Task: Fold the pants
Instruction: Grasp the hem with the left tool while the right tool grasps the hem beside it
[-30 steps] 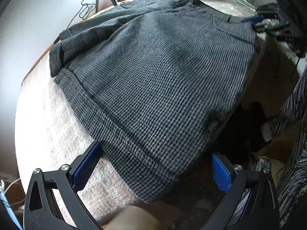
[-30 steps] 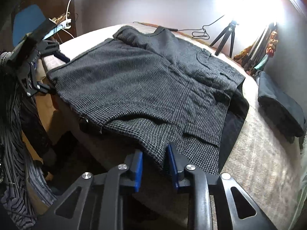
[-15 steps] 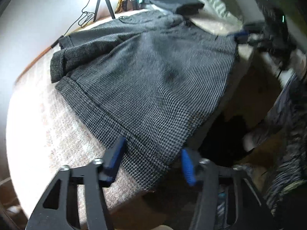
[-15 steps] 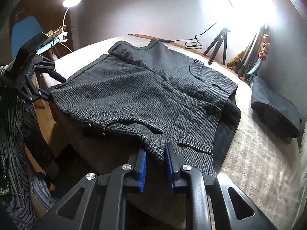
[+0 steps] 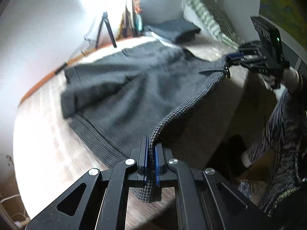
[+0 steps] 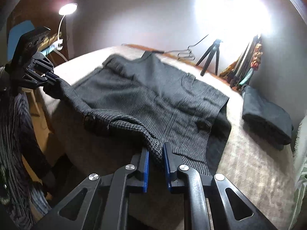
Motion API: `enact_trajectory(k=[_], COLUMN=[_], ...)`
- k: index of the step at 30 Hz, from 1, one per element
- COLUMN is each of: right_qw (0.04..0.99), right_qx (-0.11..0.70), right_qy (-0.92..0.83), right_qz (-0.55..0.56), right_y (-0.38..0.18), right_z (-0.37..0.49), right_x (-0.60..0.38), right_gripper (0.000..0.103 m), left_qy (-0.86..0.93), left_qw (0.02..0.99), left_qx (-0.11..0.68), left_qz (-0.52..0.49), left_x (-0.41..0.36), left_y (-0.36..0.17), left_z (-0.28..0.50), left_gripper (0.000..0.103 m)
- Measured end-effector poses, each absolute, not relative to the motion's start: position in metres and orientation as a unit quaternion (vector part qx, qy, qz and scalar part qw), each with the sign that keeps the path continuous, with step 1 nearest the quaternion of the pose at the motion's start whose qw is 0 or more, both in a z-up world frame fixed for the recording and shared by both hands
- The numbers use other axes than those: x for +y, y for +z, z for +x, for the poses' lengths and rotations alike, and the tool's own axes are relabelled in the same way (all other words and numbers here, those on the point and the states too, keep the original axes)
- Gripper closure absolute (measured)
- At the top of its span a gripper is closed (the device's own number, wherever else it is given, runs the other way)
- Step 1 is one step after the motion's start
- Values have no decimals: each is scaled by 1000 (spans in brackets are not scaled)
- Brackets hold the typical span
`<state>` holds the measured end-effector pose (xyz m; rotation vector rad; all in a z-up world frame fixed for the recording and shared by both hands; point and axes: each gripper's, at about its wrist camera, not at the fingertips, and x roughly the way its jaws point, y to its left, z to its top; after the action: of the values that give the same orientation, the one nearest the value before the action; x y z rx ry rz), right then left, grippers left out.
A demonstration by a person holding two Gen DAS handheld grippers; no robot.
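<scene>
Dark grey houndstooth pants (image 5: 122, 88) lie spread on a beige bed (image 5: 44, 143). My left gripper (image 5: 151, 153) is shut on the near hem corner of the pants and lifts that edge. My right gripper (image 6: 155, 153) is shut on the waistband corner of the pants (image 6: 153, 103). Each gripper shows in the other's view: the right one (image 5: 233, 56) at the far right, the left one (image 6: 51, 77) at the far left. The near edge of the pants hangs stretched between them above the bed's edge.
A folded dark garment (image 6: 266, 115) lies on the bed to the right. A small tripod (image 6: 211, 55) and a cable stand by the far wall. A striped pillow (image 5: 207, 21) is at the bed's head. A desk lamp (image 6: 67, 9) is at left.
My left gripper went from wide open to shut on the hem corner. Both grippers have raised the near edge of the pants off the bed. The right gripper stayed shut on the waistband.
</scene>
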<state>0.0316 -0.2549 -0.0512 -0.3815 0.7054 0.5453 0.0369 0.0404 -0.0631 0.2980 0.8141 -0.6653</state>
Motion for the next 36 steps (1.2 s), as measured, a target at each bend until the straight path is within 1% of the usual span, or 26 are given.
enact_trajectory(k=[4,10,17,22,25,28,31,36], right_qw=[897,906,909,910,908,901,891,876], right_qx=[314,298,279,277,290,314,343,377], right_qy=[251,230,208,196,188,184,183,182], right_qz=[-184,-195,-230,-240,-236,-235,-233,-241], right_y=[-29,-2,29,42,36,17,-8,-47], right_z=[43,81,132,187,228,266,296,332], right_x=[-253,-247,-233,-225,-223,-221,-220,-214], right_gripper=[93,95,95,96,96,96,96,96], left_qy=[-309,-302,-290,-280,-274,-271,-265,-246], left_qw=[870,885,899,905,902,897,890,879], left_qx=[357,316,292,283,293,311,337,372], left_qz=[142,158,150,151,160,159,158,167], left_x=[44,44,52,59,60,62,59,49], left_y=[-37,-6,18,34,29,16,-11,-52], left_z=[59,99,158,215,254,290,321,351], left_gripper=[100,100,100,100,100,100,100,100])
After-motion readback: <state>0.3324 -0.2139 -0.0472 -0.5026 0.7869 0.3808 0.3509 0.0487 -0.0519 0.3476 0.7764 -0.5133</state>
